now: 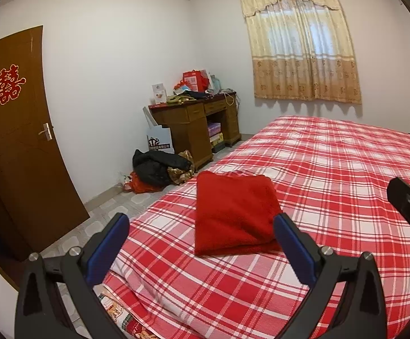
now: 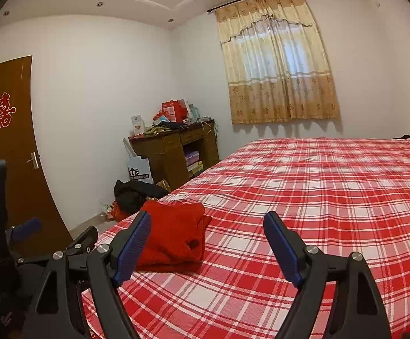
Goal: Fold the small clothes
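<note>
Garment: a red fleece garment [image 1: 234, 214], folded into a thick rectangle, lies on the bed [image 1: 332, 169] near its foot-end corner, on the red-and-white plaid sheet.
Left tool [image 1: 202, 231]: blue-padded fingers spread wide, holding nothing, raised just short of the garment, which shows between them.
Right tool [image 2: 207, 226]: fingers spread wide, nothing between them, held above the sheet to the right of the garment.
Background: wooden desk [image 1: 196, 124] piled with clutter, curtained window [image 1: 301, 42], brown door [image 1: 15, 130].
</note>
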Demonstrator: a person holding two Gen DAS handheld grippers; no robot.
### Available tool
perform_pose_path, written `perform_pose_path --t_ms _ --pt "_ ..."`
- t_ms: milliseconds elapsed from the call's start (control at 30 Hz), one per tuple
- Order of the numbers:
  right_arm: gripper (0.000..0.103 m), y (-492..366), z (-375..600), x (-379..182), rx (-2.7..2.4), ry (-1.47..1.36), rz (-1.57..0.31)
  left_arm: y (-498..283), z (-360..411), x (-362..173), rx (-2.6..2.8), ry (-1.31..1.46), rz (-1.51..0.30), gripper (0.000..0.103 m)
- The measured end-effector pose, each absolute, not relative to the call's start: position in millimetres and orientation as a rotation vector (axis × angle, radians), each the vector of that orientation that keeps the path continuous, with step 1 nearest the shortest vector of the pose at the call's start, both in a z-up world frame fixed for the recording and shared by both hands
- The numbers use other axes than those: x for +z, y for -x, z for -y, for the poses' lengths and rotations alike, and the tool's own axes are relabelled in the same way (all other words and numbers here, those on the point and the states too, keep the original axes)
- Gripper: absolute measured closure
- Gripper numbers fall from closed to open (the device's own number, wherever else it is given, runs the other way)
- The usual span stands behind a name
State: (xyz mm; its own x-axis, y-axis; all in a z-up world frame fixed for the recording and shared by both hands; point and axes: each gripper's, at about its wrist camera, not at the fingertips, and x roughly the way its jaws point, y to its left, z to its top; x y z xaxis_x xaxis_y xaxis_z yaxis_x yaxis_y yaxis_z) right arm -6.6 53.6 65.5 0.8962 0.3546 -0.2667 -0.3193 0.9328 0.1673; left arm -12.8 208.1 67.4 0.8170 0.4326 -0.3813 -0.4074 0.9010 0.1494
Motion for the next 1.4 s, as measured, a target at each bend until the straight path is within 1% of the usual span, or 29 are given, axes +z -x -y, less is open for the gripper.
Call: perform_pose_path --t_ms 1400 --pt "0.021 8.2 -51.4 63.4 0.357 -0.121 -0.309 9.2 -209.5 63.9 0.428 -0.035 -0.460 0.000"
